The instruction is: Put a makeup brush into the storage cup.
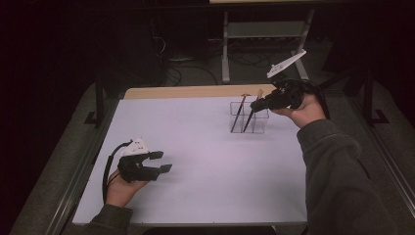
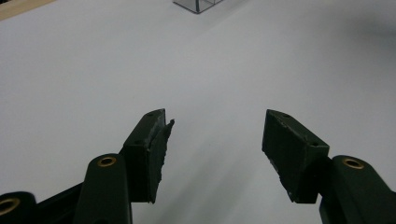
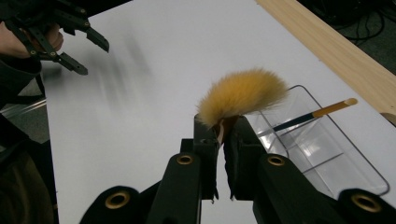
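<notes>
The tabletop [image 1: 195, 161] has a smooth, matt white sheet over it, with a strip of pale bare wood [image 3: 327, 46] along its far edge. The organiser [image 3: 327, 154] is clear, glossy plastic, and the brush [image 3: 240, 95] clamped in the right tongs [image 3: 219, 135] has soft, fluffy yellow-orange bristles. The left tongs [image 2: 217, 140] are matt black plastic with brass-coloured metal rivets, their pads [image 2: 161, 144] rough and ragged at the edges.
</notes>
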A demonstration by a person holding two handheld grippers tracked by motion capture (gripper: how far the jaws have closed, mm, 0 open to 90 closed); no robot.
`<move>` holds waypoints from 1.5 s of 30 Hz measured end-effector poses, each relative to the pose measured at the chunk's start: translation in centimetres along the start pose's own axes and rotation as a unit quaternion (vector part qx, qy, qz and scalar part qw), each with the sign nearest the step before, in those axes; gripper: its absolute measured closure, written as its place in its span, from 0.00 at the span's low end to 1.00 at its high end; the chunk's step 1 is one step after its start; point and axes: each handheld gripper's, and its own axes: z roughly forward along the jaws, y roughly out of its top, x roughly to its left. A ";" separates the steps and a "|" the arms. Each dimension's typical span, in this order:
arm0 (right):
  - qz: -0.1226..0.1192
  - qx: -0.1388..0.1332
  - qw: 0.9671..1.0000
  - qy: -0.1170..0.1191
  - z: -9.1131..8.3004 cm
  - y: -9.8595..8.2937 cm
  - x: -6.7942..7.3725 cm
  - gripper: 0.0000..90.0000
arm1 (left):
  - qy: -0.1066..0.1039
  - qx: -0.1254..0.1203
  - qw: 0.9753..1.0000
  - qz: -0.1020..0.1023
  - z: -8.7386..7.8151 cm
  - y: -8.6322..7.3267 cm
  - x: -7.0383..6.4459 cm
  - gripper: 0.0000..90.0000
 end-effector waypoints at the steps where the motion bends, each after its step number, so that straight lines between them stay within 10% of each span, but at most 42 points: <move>1: 0.003 0.000 1.000 -0.001 -0.1 0.0 -0.1 0.92 | 0.000 0.001 1.000 0.000 0.0 0.0 0.0 0.43; 45: 0.050 0.007 0.996 -0.068 -1.0 2.3 -5.0 0.92 | 0.001 0.003 1.000 -0.006 0.2 -0.2 0.2 0.41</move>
